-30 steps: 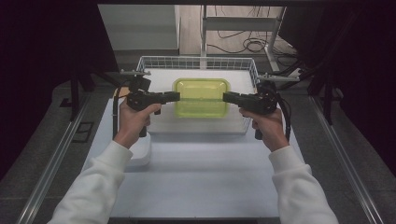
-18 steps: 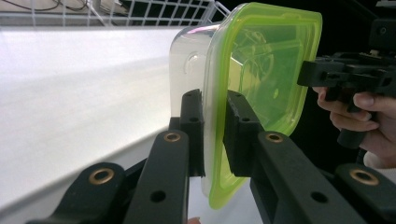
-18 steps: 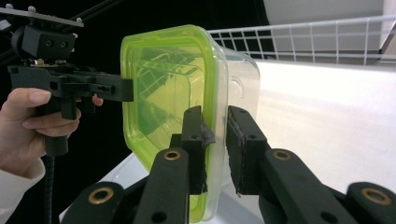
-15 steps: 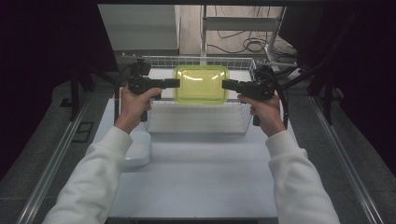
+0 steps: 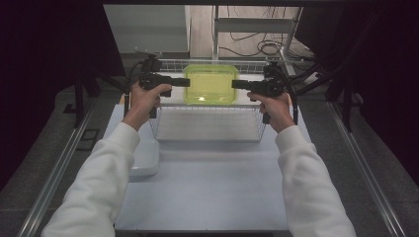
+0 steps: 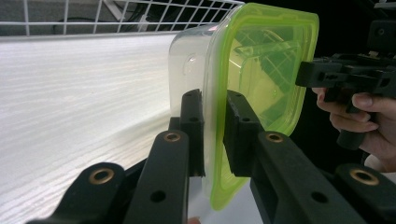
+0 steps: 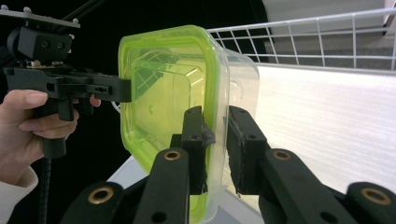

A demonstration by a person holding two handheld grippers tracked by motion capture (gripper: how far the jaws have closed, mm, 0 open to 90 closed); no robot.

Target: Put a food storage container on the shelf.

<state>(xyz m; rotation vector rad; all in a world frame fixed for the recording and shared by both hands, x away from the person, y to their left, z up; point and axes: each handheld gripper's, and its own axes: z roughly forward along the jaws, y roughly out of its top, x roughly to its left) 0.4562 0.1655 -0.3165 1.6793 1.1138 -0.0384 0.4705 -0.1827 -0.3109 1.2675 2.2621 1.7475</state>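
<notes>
High view: clear rounded plastic container (image 5: pixel 210 85) with translucent lime lid, rim pinched by left gripper (image 5: pixel 187 82) and right gripper (image 5: pixel 234 84), above white wire basket (image 5: pixel 210 126).

Your black left jaws hide part of the clear plastic container's yellow-green lid (image 6: pixel 261 70); its bottom corner runs off frame.

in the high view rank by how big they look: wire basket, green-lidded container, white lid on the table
1. wire basket
2. green-lidded container
3. white lid, partly behind a sleeve, so it may match the container.
</notes>
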